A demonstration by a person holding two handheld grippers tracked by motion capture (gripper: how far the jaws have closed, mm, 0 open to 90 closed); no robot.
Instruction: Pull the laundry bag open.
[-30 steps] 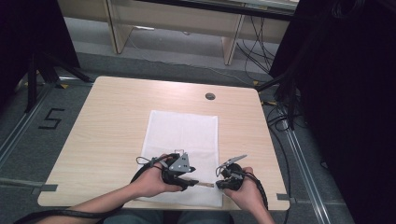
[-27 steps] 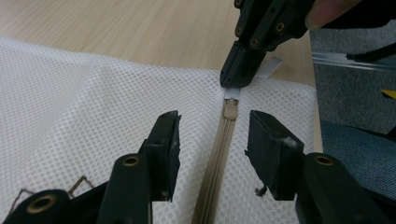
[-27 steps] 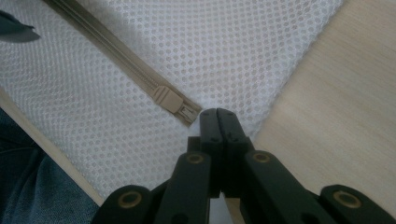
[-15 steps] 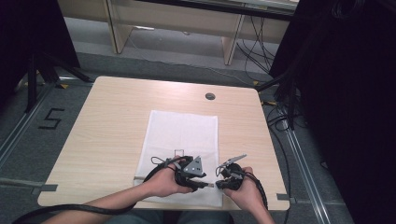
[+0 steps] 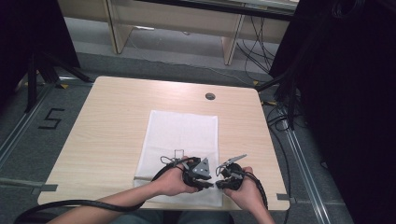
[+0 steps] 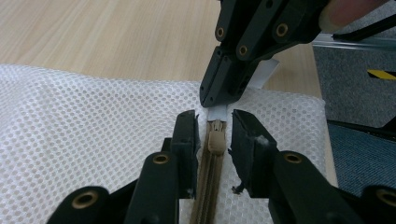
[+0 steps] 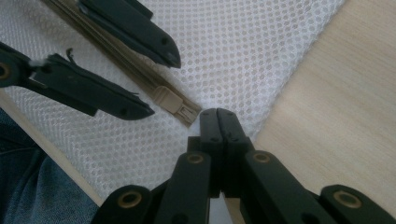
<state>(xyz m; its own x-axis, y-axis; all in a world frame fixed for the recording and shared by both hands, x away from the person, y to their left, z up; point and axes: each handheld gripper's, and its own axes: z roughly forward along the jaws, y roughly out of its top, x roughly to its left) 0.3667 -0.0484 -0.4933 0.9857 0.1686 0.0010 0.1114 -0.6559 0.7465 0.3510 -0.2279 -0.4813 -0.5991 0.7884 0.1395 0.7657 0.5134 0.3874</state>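
Shifted rightward, left gripper (image 6: pixel 212 140) jaws have been closing around one zipper pull (image 6: pixel 216 139); right gripper (image 7: pixel 218 122) pinches one mesh bag (image 6: pixel 84 130).

I see a white mesh bag (image 6: pixel 93 116) dotted with tiny holes, its tan zipper (image 6: pixel 215 140), black jaws on my left gripper (image 6: pixel 212 140), pale wood-grain table (image 5: pixel 107 121), grey floor (image 5: pixel 28 135).

in the high view the near edge of the white mesh bag (image 5: pixel 182 135) is hidden under both hands, and its zipper pull (image 6: pixel 216 139) is too small to see there. in the left gripper view the zipper (image 6: pixel 208 186) is cut by the bottom edge, and the small white tab (image 6: pixel 262 74) is mostly hidden behind the closed jaws of the right hand-held gripper (image 6: pixel 219 95).
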